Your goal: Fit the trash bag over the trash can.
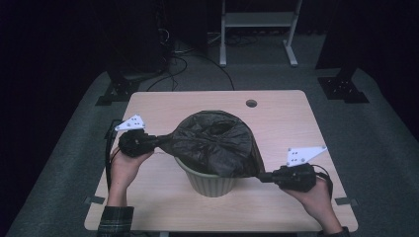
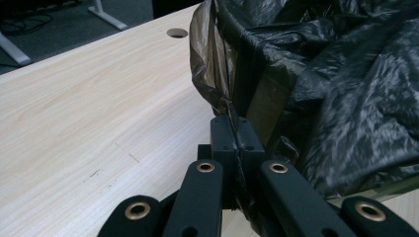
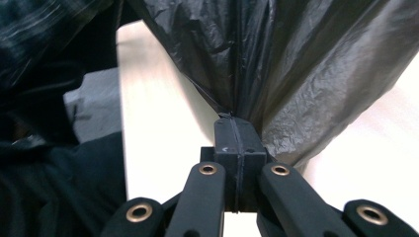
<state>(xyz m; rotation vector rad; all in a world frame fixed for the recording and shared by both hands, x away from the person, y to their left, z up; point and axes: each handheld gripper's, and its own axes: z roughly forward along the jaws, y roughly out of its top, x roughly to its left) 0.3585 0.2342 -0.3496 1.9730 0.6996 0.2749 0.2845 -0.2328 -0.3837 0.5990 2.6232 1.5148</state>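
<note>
A pale green bin [image 1: 210,181] stands at the middle of a light wooden bench [image 1: 276,116]. A black plastic bag [image 1: 215,143] is draped over the bin's rim and stretched sideways. Left of the bin, the left gripper [image 1: 159,141] has its jaws clamped on the bag's edge. Right of the bin, the right gripper [image 1: 261,177] pinches the opposite edge, jaws together on the film.

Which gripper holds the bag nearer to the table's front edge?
The right gripper: it pinches the bag low beside the bin, nearer the person, while the left gripper grips farther back.
</note>
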